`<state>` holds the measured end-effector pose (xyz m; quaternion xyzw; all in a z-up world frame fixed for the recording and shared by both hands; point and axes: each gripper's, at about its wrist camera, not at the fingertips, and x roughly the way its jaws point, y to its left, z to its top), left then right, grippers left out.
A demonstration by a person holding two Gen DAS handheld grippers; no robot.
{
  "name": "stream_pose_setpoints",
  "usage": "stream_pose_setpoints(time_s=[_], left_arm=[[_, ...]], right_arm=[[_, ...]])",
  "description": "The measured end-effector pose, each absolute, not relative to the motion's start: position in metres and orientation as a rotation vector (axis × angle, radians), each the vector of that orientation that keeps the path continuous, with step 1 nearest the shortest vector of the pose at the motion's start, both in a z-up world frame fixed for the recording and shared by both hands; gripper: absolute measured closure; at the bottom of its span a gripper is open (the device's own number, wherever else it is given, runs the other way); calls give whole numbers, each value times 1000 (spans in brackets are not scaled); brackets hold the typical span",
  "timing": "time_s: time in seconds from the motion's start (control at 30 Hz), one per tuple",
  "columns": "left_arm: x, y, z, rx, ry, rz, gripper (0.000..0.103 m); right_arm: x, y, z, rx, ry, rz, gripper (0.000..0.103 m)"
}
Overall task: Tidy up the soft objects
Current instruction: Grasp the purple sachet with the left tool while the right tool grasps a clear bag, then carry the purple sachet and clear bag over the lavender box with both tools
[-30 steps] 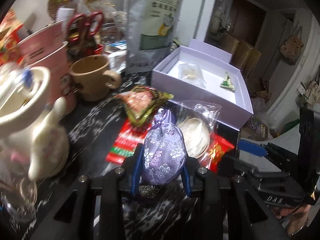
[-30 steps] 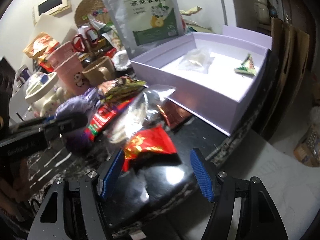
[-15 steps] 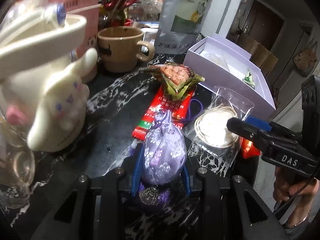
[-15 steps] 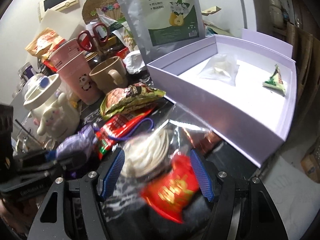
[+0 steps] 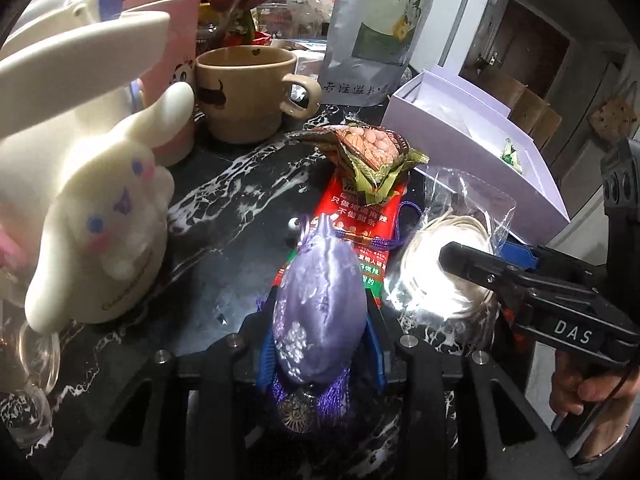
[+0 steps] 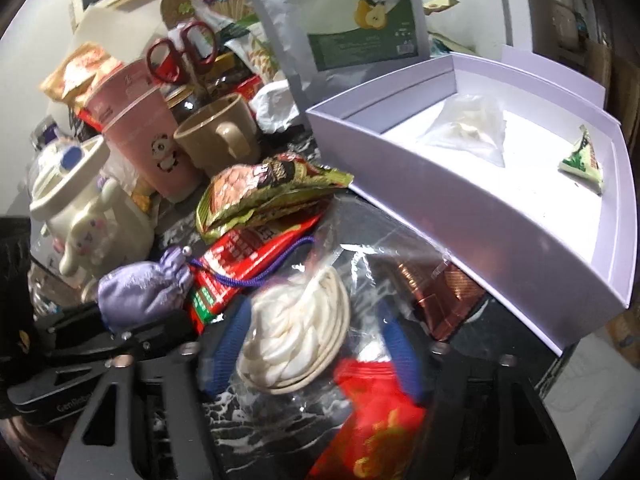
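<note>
on the black marbled counter [image 5: 224, 200], at six o'clock in the left wrist view, the left gripper [image 5: 320, 344] is clenched on a lilac brocade pouch [image 5: 320, 304]; its blue pads press both flanks, and the pouch's purple tassel and metal charm hang half hidden under the jaws. its drawstring cord [image 6: 256, 276] trails over a red snack packet [image 6: 248, 264], whose lower end is covered by the pouch. at four o'clock from the pouch the right gripper [image 6: 314, 348] straddles a clear bag of white coiled cord [image 6: 296, 332]; its jaws have just been closing, with the bag between them, but blur and glare on the plastic stop me telling whether the pads already pinch it. a red foil sachet [image 6: 376, 432] below is smeared by motion. at two o'clock stands the lilac box [image 6: 460, 216], one corner cut off by the frame, holding a cloudy bag [image 6: 468, 128] and a small green triangular packet [image 6: 584, 160].
</note>
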<state>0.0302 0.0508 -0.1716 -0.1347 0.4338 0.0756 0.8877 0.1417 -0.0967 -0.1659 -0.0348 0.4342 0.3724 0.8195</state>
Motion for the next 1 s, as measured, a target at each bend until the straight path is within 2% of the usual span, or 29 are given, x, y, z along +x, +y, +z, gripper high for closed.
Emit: stream_pose_setpoints(time_s=[0.07, 0.17, 0.37, 1.0], left_arm=[[32, 51, -170, -288, 899, 154, 72], [31, 55, -165, -313, 885, 145, 73], [21, 50, -144, -267, 828, 154, 73], [0, 6, -107, -181, 764, 90, 73]], right_arm=[[141, -97, -165, -59, 923, 797, 66], [137, -101, -159, -39, 894, 814, 76], [118, -104, -140, -73, 805, 826, 80], [75, -150, -104, 6, 735, 804, 80]])
